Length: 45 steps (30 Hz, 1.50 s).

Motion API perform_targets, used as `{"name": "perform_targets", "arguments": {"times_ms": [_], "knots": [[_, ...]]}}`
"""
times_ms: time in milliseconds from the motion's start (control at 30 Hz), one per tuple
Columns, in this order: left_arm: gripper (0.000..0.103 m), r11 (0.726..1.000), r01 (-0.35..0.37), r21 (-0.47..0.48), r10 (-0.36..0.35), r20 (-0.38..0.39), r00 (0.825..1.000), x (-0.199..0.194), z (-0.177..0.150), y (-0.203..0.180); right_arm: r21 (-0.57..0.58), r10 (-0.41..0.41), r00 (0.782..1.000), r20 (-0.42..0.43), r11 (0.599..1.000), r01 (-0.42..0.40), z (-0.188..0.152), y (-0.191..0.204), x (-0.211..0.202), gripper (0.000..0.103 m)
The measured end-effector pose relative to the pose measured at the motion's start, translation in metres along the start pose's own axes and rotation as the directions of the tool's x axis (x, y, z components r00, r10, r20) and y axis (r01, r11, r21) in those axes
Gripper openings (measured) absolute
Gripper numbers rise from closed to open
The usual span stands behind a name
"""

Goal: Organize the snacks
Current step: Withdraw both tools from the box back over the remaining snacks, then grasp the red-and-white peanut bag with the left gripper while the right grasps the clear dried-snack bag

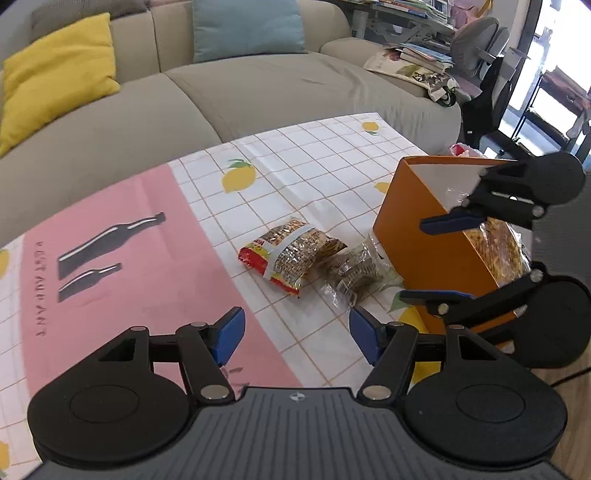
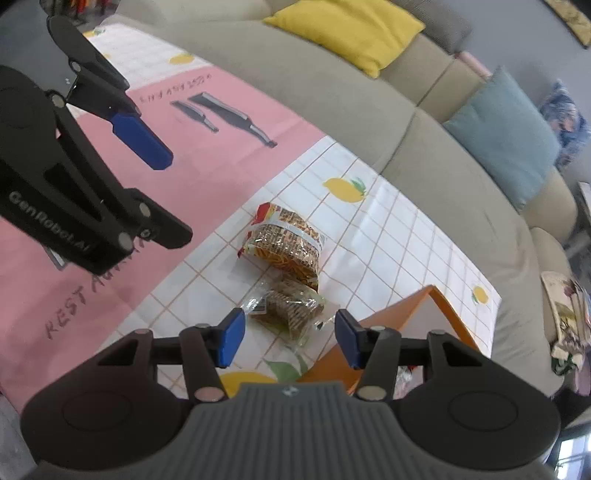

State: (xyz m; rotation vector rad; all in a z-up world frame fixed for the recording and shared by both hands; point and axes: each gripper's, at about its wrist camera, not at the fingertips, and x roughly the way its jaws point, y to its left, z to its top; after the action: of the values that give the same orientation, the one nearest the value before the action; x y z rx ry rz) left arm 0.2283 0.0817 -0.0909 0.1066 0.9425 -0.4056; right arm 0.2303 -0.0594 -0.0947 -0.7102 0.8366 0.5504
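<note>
A red and yellow snack packet with a white band [image 1: 286, 254] [image 2: 286, 245] lies on the lemon-print tablecloth [image 1: 295, 166]. A clear-wrapped brown snack [image 1: 352, 275] [image 2: 291, 310] lies next to it, beside an orange box [image 1: 417, 229] [image 2: 402, 314]. A yellow snack bag [image 1: 496, 251] sits inside the box. My left gripper [image 1: 295, 336] is open and empty, above the cloth short of the packets. My right gripper [image 2: 290, 341] is open and empty, over the box's edge near the clear-wrapped snack; it also shows in the left wrist view [image 1: 436, 258].
A beige sofa [image 1: 258, 85] curves behind the table with a yellow cushion [image 1: 55, 74] and a blue cushion [image 1: 247, 29]. Books and magazines [image 1: 413, 62] lie on the sofa's right end. A pink panel with bottle print [image 1: 110, 251] covers the cloth's left part.
</note>
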Motion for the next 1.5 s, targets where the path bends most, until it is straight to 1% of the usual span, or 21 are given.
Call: {"name": "perform_targets", "arguments": {"times_ms": [100, 200, 333, 467, 567, 700, 733, 767, 800, 833, 867, 933, 967, 1067, 1133, 1233, 1333, 1400, 1433, 1500], "knots": [[0.076, 1.0, -0.009, 0.017, 0.009, -0.004, 1.0, 0.013, 0.006, 0.002, -0.069, 0.003, 0.999, -0.038, 0.998, -0.006, 0.008, -0.003, 0.016, 0.054], [0.076, 0.999, -0.009, 0.032, 0.009, -0.012, 1.0, 0.025, 0.011, 0.004, -0.127, 0.028, 0.997, -0.073, 0.991, -0.037, 0.013, -0.005, 0.031, 0.054], [0.078, 1.0, 0.014, 0.015, -0.014, -0.029, 0.999, 0.045, 0.018, 0.01, -0.195, 0.042, 0.994, -0.098, 0.979, -0.06, 0.016, -0.004, 0.046, 0.059], [0.078, 1.0, 0.008, 0.017, -0.008, -0.037, 0.999, 0.062, 0.023, 0.009, -0.265, 0.038, 0.992, -0.117, 0.962, -0.068, 0.016, 0.0, 0.059, 0.059], [0.079, 1.0, 0.003, 0.029, -0.002, -0.04, 0.999, 0.073, 0.026, 0.007, -0.288, 0.039, 0.99, -0.133, 0.955, -0.076, 0.015, 0.001, 0.069, 0.059], [0.077, 1.0, -0.007, 0.031, 0.009, -0.062, 0.998, 0.09, 0.03, 0.004, -0.278, 0.042, 0.987, -0.154, 0.957, -0.084, 0.015, -0.002, 0.081, 0.059], [0.074, 0.999, -0.015, 0.033, 0.018, -0.068, 0.998, 0.094, 0.03, 0.003, -0.273, 0.045, 0.986, -0.159, 0.958, -0.088, 0.016, -0.003, 0.083, 0.057], [0.068, 0.999, -0.022, 0.031, 0.024, -0.072, 0.997, 0.097, 0.031, 0.003, -0.269, 0.047, 0.986, -0.162, 0.959, -0.09, 0.016, -0.003, 0.085, 0.056], [0.065, 0.999, -0.025, 0.028, 0.027, -0.077, 0.997, 0.1, 0.031, 0.003, -0.267, 0.048, 0.985, -0.163, 0.959, -0.091, 0.015, -0.004, 0.086, 0.056], [0.056, 0.999, -0.026, 0.023, 0.028, -0.082, 0.996, 0.102, 0.031, 0.003, -0.265, 0.049, 0.985, -0.165, 0.96, -0.092, 0.015, -0.004, 0.088, 0.056], [0.048, 0.999, -0.029, 0.02, 0.031, -0.089, 0.996, 0.104, 0.031, 0.003, -0.262, 0.054, 0.985, -0.166, 0.96, -0.096, 0.014, -0.004, 0.089, 0.05], [0.041, 0.999, -0.038, 0.02, 0.04, -0.099, 0.994, 0.106, 0.03, 0.003, -0.263, 0.048, 0.985, -0.167, 0.96, -0.092, 0.013, -0.005, 0.091, 0.044], [0.036, 0.999, -0.044, 0.023, 0.046, -0.099, 0.994, 0.107, 0.03, 0.003, -0.265, 0.039, 0.986, -0.164, 0.961, -0.082, 0.012, -0.005, 0.091, 0.039], [0.03, 0.998, -0.061, 0.014, 0.062, -0.104, 0.993, 0.106, 0.029, 0.004, -0.242, 0.045, 0.987, -0.156, 0.967, -0.082, 0.011, -0.007, 0.09, 0.038], [0.027, 0.997, -0.074, -0.011, 0.072, -0.112, 0.991, 0.103, 0.026, 0.007, -0.226, 0.046, 0.987, -0.156, 0.971, -0.081, 0.01, -0.008, 0.089, 0.036], [0.026, 0.994, -0.101, -0.039, 0.095, -0.129, 0.987, 0.096, 0.021, 0.012, -0.199, 0.046, 0.985, -0.165, 0.977, -0.079, 0.009, -0.006, 0.086, 0.035], [0.025, 0.991, -0.13, -0.041, 0.123, -0.139, 0.983, 0.085, 0.01, 0.014, -0.14, 0.055, 0.981, -0.187, 0.987, -0.082, 0.01, -0.003, 0.08, 0.031], [0.024, 0.987, -0.147, -0.06, 0.137, -0.146, 0.98, 0.076, 0.0, 0.018, -0.097, 0.07, 0.978, -0.196, 0.991, -0.091, 0.011, 0.001, 0.075, 0.029], [0.024, 0.986, -0.152, -0.075, 0.14, -0.152, 0.978, 0.072, -0.005, 0.02, -0.078, 0.081, 0.977, -0.199, 0.992, -0.099, 0.012, 0.004, 0.072, 0.027], [0.024, 0.982, -0.163, -0.1, 0.146, -0.16, 0.976, 0.062, -0.016, 0.021, -0.041, 0.105, 0.973, -0.205, 0.992, -0.116, 0.013, 0.01, 0.068, 0.027]]}}
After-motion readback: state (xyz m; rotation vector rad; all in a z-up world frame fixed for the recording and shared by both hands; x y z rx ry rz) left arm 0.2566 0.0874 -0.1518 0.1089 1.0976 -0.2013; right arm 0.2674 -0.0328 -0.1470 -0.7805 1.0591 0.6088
